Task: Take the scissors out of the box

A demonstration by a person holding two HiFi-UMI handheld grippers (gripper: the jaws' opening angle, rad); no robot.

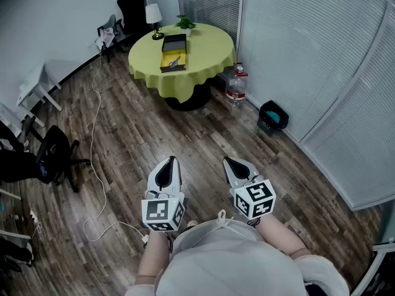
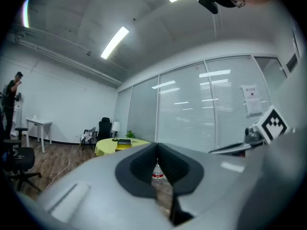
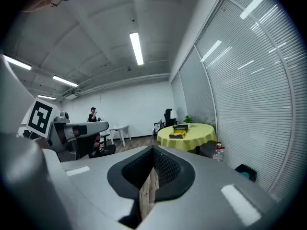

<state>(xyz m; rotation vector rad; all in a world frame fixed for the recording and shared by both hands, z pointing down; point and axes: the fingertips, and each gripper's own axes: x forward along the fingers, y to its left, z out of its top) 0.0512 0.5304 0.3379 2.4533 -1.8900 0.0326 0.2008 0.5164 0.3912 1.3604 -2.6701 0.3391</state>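
A black box (image 1: 173, 52) with a yellow inside lies open on the round table with a yellow-green cloth (image 1: 203, 54), far across the room. Small scissors (image 1: 174, 59) rest inside it. My left gripper (image 1: 172, 160) and right gripper (image 1: 226, 160) hang side by side close to my body, over the wooden floor, both pointing toward the table. Each has its jaws together with nothing between them. The left gripper view shows the shut left gripper (image 2: 157, 148) and the box (image 2: 123, 142) far off. The right gripper view shows the right gripper (image 3: 153, 150) and the box (image 3: 180, 131), also distant.
A lamp (image 1: 153, 14) and a potted plant (image 1: 184, 22) share the table. A water jug (image 1: 236, 82) and a black bin (image 1: 273, 116) stand by the blinds-covered glass wall. A white cable (image 1: 94, 134) runs across the floor; an office chair (image 1: 52, 153) is at left. A person (image 3: 92, 115) stands far off.
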